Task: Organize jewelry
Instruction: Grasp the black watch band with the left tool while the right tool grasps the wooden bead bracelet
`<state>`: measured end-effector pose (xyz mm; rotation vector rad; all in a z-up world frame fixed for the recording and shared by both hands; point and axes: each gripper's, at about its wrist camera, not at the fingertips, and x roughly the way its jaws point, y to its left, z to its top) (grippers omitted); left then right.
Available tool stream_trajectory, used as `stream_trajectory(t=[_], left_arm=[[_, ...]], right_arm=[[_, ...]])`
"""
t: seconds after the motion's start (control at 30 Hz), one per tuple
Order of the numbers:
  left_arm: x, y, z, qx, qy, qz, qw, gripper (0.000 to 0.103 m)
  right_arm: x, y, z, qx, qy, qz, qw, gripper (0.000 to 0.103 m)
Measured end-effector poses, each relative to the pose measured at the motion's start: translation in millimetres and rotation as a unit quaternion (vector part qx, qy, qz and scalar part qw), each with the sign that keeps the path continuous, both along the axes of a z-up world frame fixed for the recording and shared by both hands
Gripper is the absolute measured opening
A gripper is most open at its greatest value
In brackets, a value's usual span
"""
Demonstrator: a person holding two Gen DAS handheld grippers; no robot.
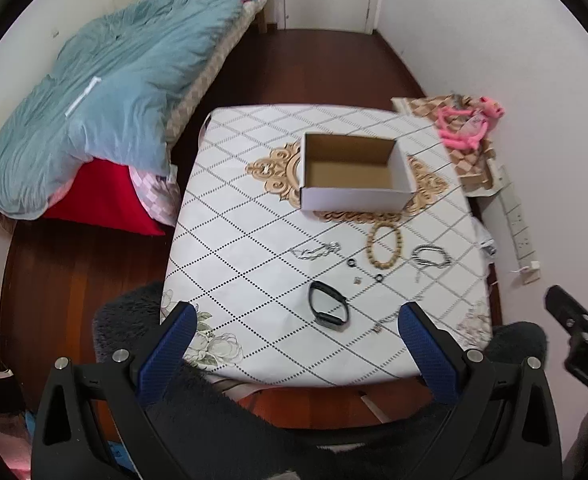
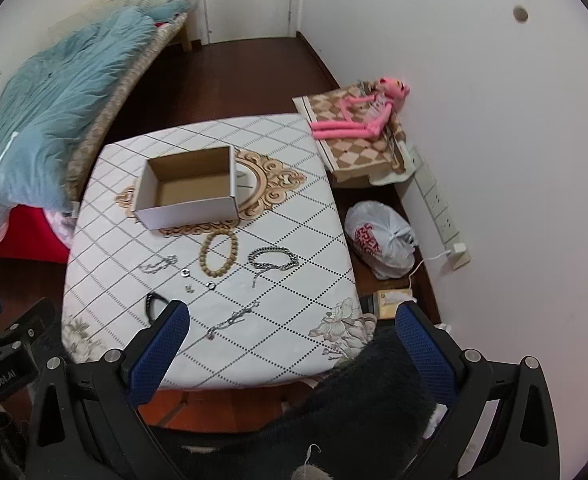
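Both claws hover over the near table edge, spread wide, holding nothing: left gripper [image 1: 296, 326], right gripper [image 2: 292, 326]. The empty cardboard box [image 1: 354, 170] sits far-centre as the drop spot. Jewelry lies loose just near of it for picking: wooden bead bracelet [image 1: 386, 245], silver chain bracelet [image 1: 431, 256], black wristband [image 1: 328, 307], thin chain [image 2: 230, 323].

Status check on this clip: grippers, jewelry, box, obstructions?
Left gripper and right gripper open, empty, short of table. Cardboard box empty; wooden bead bracelet, chain bracelet, black band loose on tablecloth. Path unobstructed.
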<state>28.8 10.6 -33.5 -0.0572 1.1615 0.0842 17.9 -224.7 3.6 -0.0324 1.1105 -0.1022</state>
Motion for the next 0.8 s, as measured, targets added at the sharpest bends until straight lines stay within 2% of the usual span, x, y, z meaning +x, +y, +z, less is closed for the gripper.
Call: stream_trajectory(t=[0.1,0.23,0.4,0.57,0.73,0.8], left_arm=[[18,3,-35,0.022,0.023,0.001,0.9995,0.103],[35,2,-92,0.037,0.085,-0.004,0.9957,0.103],[44,-2,-145,0.006,0.145,0.005,0.9894,0.102],[50,-9,-187,-0.060,0.195,0.032,0.9783,0.102],[55,-19,-202,-0.105,0.198,0.043,0.9735,0.102],[58,-25,-206,-0.100,0.192,0.039,0.9754,0.095]], right_arm=[[16,-6,-32,0.009,0.022,-0.013,1.000,0.103],[34,-13,-86,0.012,0.065,-0.029,0.997,0.103],[44,-17,-147,0.008,0.115,-0.040,0.993,0.103],[48,-21,-185,0.003,0.139,-0.054,0.989,0.103],[53,-27,-204,0.003,0.146,-0.067,0.987,0.103],[56,-30,-211,0.002,0.149,-0.070,0.986,0.103]])
